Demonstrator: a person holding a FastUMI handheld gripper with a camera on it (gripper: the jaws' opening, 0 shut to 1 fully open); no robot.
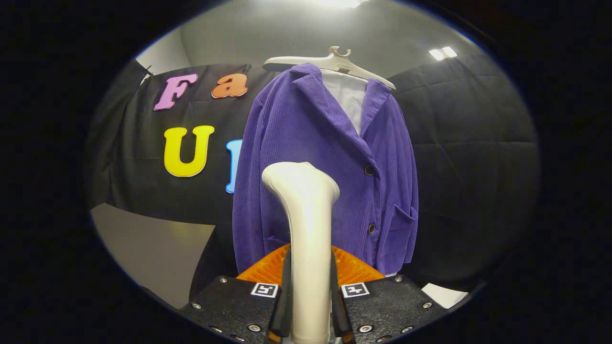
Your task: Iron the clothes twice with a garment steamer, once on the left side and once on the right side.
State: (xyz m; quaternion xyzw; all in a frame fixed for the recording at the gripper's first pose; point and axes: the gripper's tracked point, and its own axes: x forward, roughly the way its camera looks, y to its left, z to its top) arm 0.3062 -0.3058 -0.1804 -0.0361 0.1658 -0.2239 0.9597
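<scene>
A purple corduroy jacket with dark buttons hangs upright on a white hanger, over a white shirt. My gripper is shut on the handle of a white garment steamer, both fingers pressing its sides. The steamer stands upright between the fingers, and its head rises in front of the jacket's lower middle, left of the button line. Whether the head touches the cloth I cannot tell.
Black cloth walls stand behind and to both sides of the jacket. A grey floor patch lies at the lower left. A white sheet corner lies on the floor to the right of the fingers.
</scene>
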